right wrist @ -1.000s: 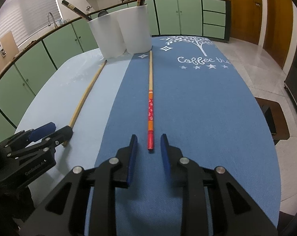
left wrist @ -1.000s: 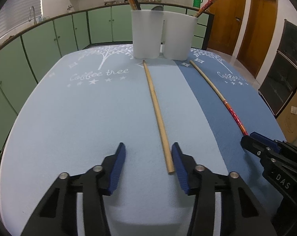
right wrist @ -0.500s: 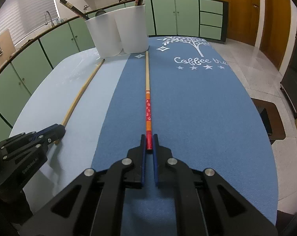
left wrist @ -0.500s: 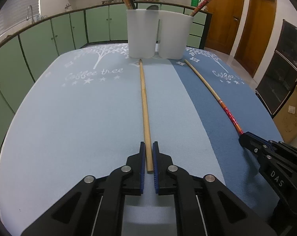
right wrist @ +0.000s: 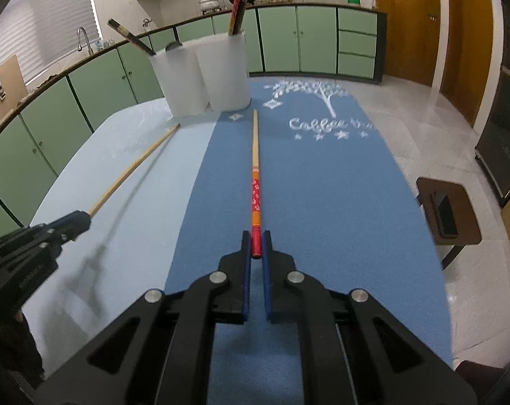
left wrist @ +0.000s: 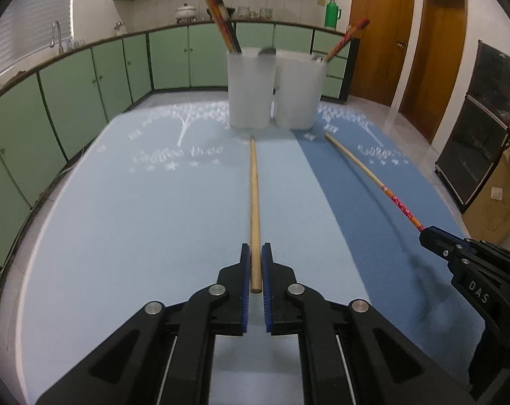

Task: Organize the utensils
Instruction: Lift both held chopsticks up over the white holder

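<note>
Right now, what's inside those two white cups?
Dark and red-patterned chopsticks poke from the left white cup; one red chopstick leans from the right white cup. Their lower ends are hidden by the cloudy walls.

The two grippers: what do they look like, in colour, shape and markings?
The left gripper and the right gripper look alike: matte black angular plastic bodies with cut-out openings, round silver pivot pins, and flat fingers lined with blue pads. White letters "DAS" mark the side of the right gripper. No cables or sleeves show.
</note>
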`<state>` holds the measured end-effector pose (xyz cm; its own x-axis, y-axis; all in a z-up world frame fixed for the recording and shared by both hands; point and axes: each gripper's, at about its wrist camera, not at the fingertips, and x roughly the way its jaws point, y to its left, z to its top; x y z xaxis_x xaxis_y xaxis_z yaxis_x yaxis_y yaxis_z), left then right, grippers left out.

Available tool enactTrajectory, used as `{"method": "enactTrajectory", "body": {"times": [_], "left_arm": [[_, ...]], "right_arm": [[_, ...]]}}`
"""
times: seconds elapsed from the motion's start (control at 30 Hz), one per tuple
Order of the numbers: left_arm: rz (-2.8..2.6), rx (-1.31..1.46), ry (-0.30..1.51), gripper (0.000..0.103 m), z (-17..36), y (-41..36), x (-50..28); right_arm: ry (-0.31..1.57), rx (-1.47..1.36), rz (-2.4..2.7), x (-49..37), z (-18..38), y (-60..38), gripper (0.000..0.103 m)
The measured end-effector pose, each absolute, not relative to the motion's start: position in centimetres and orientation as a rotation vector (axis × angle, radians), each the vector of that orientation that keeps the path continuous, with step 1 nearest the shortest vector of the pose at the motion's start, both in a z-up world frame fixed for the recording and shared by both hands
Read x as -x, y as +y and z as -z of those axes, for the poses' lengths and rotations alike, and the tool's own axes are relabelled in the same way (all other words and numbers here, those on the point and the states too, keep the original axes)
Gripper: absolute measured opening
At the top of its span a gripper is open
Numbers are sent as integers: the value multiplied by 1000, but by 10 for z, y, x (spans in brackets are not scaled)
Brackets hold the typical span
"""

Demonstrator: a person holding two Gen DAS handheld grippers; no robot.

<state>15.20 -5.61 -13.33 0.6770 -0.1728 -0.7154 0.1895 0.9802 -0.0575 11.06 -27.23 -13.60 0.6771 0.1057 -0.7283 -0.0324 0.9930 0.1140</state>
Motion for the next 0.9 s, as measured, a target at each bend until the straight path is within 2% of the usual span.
{"method": "enactTrajectory", "body": {"times": [0.47, 0.9], "left_arm": [[222, 2, 619, 7, 56, -45, -146], [260, 25, 548, 7, 18, -46, -149]], "right_arm": [[680, -106, -102, -104, 65, -279, 5], [601, -130, -142, -105, 15, -280, 5]]}}
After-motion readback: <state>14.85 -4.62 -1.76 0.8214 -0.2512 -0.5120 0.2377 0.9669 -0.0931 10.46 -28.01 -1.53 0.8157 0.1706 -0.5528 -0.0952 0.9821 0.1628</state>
